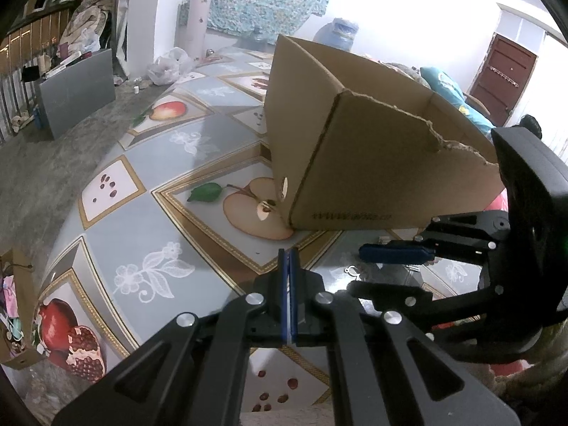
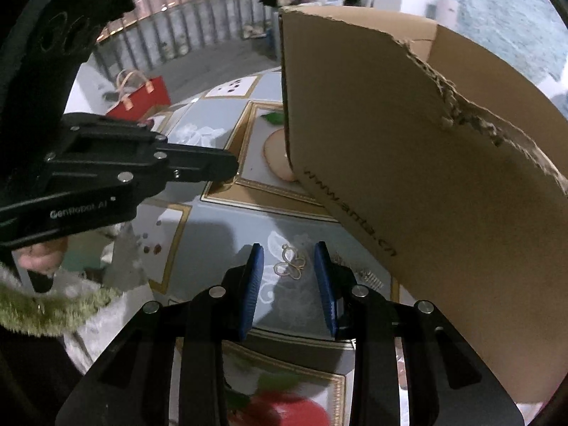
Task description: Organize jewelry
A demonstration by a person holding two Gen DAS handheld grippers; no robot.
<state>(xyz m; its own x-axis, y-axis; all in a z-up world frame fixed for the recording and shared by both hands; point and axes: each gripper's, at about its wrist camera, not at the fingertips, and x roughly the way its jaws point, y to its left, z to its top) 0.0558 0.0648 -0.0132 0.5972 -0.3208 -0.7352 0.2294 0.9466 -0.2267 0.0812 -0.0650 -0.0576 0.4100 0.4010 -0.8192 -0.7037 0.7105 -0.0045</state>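
Observation:
A gold butterfly-shaped pendant [image 2: 290,265] lies flat on the table between the open blue pads of my right gripper [image 2: 288,256], close to the fingertips. In the left wrist view the pendant [image 1: 352,270] shows as a small glint below the right gripper's blue finger [image 1: 394,252]. My left gripper [image 1: 288,254] is shut with nothing between its pads, hovering over the table left of the right gripper. An open cardboard box [image 2: 426,149] with a torn rim stands just beyond and right of the pendant; it also shows in the left wrist view [image 1: 362,156].
The table [image 1: 149,213] has a glossy fruit-patterned cloth. A red gift bag [image 2: 140,96] stands at its far left edge. A brown paper bag [image 1: 16,305] sits by the table's left side. A grey panel [image 1: 76,90] and clutter lie on the floor beyond.

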